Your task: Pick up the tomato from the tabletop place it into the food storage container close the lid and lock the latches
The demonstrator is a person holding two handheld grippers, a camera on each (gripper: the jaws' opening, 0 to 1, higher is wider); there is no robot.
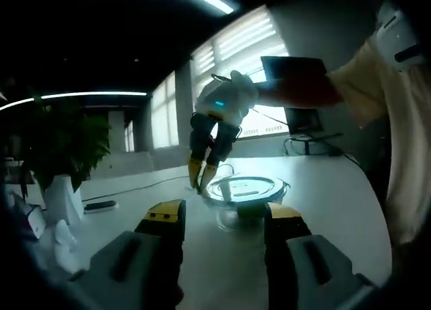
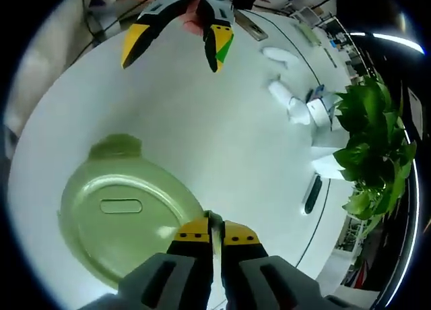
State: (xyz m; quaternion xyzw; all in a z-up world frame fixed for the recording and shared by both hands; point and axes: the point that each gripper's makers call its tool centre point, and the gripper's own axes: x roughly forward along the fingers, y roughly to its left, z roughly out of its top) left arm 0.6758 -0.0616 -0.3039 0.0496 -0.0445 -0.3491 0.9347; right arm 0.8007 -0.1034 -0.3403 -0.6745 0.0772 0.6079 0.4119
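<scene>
My right gripper (image 2: 210, 237) pinching the round green container lid's (image 2: 124, 212) rim, my left gripper (image 1: 225, 222) spread wide, white tabletop (image 2: 222, 135), potted plant (image 2: 374, 148)

Left gripper view dim, backlit by bright windows (image 1: 232, 74); ceiling light strips (image 1: 87, 94) glare. Right gripper view bright, fisheye-warped edges.
</scene>
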